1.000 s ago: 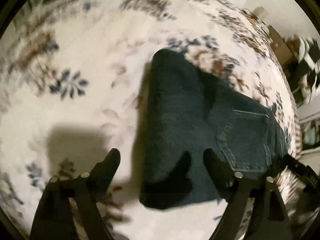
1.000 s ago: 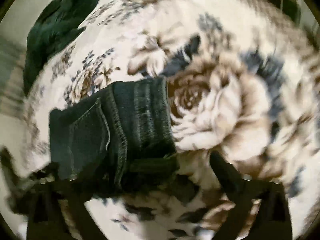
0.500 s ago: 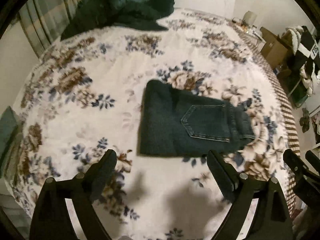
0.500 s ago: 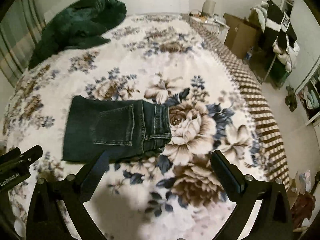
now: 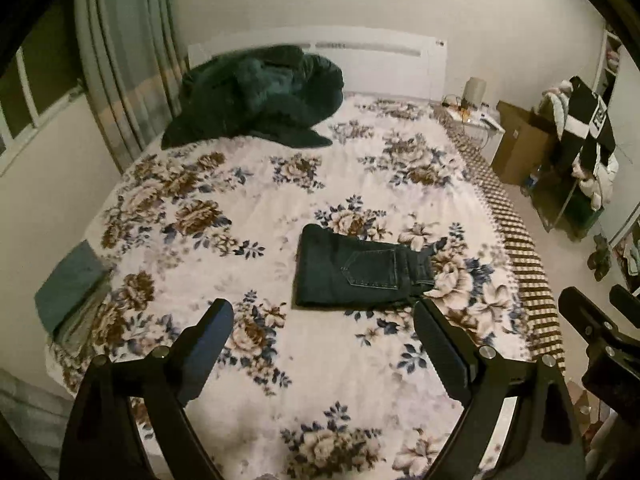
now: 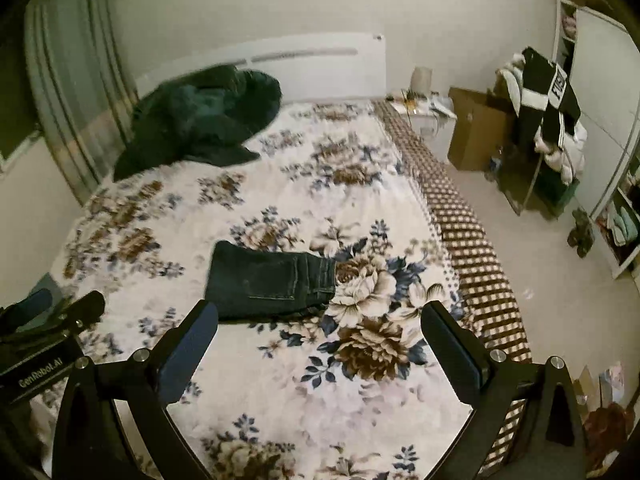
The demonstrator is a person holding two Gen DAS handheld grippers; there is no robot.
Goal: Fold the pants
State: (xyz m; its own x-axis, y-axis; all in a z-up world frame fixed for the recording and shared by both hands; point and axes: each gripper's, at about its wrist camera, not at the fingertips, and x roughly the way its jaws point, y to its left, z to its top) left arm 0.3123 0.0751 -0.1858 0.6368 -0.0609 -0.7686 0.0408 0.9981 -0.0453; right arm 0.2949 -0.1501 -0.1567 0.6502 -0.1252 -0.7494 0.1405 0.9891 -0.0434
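The pants [image 5: 362, 272] lie folded into a compact rectangle on the bed [image 5: 280, 380], back pocket up, well short of the dark blanket [image 5: 256, 96] heaped at the headboard. The left gripper [image 5: 324, 328] hangs above the bed with jaws wide and empty; the right gripper [image 6: 320, 328] likewise. Judgement: the fold appears complete. Denim is soft yet fairly heavy and stacked layers slide, so any regrasp should pinch all layers at a folded edge, not the loose waistband end.
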